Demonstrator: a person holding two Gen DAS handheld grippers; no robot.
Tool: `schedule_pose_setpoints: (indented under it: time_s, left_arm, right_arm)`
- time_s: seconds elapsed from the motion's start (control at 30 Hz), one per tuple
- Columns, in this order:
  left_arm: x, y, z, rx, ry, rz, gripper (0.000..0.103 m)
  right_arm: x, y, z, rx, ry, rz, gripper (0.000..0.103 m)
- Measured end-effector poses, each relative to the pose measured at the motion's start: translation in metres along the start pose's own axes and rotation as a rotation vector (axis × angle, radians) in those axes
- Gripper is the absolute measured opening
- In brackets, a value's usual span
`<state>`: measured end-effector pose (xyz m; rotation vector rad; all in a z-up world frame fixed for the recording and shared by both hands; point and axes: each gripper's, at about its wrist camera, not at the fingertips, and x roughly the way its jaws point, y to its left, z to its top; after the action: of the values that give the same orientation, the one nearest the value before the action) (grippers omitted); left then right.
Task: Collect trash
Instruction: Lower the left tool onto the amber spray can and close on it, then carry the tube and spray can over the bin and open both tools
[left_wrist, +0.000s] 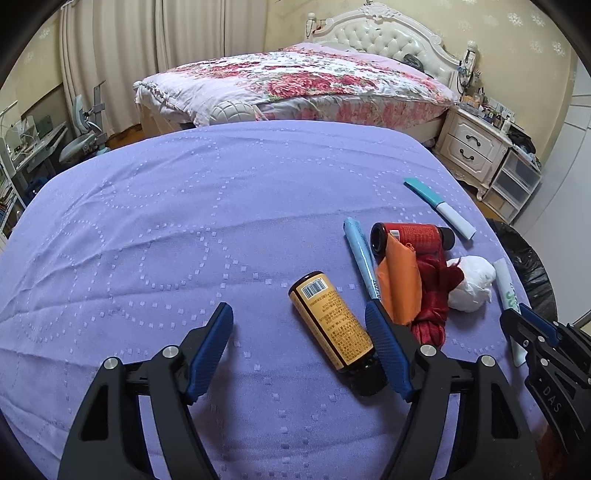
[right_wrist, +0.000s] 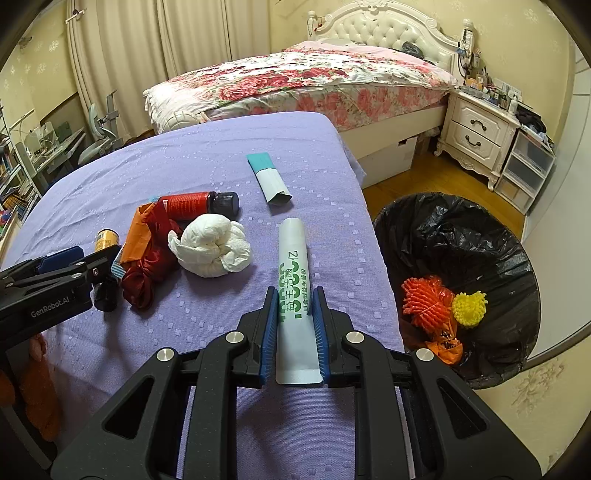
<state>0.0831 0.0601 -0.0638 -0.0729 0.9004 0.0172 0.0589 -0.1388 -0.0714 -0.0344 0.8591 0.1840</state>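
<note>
Leftmost, the left gripper (left_wrist: 299, 328) stands with jaws apart over the purple tablecloth (left_wrist: 166, 221), nothing clamped; the amber bottle (left_wrist: 334, 321) lies between the pads, hard by the right one, long axis running near to far, cap nearest. Rightward, the right gripper (right_wrist: 295, 314) is clamped across the white sachet (right_wrist: 293, 280), its length pointing far along the fingers. Farthest right, the black-lined bin (right_wrist: 480, 229) sits beside the table edge, nearer this hand.
</note>
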Motion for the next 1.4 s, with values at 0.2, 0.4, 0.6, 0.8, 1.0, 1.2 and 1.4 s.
schedule_pose_setpoints:
  time_s: [0.2,0.4,0.6,0.8,1.0,1.2,1.4]
  left_arm:
    - [-0.003,0.005,-0.005,0.001,0.005,0.003,0.072]
    - [-0.011,0.011,-0.009,0.008,-0.006,0.02,0.072]
    - [-0.008,0.012,-0.013,0.021,0.009,0.001,0.065]
    - [-0.009,0.009,-0.018,0.039,0.02,-0.023,0.042]
    - [-0.01,0.01,-0.018,0.055,0.007,-0.035,0.025]
    - [-0.014,0.009,-0.021,0.057,-0.011,-0.045,0.025]
    - [-0.026,0.005,-0.021,0.062,-0.058,-0.049,0.025]
  right_arm:
    - [0.0,0.0,0.0,0.0,0.0,0.0,0.019]
    - [0.0,0.0,0.0,0.0,0.0,0.001,0.019]
    - [0.0,0.0,0.0,0.001,0.0,0.001,0.019]
    - [0.0,0.001,-0.001,0.0,0.0,0.0,0.019]
    - [0.0,0.001,-0.001,0.0,0.0,0.0,0.019]
    - [0.001,-0.001,0.002,0.01,-0.004,0.003,0.018]
    - [-0.001,-0.004,0.001,0.021,-0.015,-0.001,0.018]
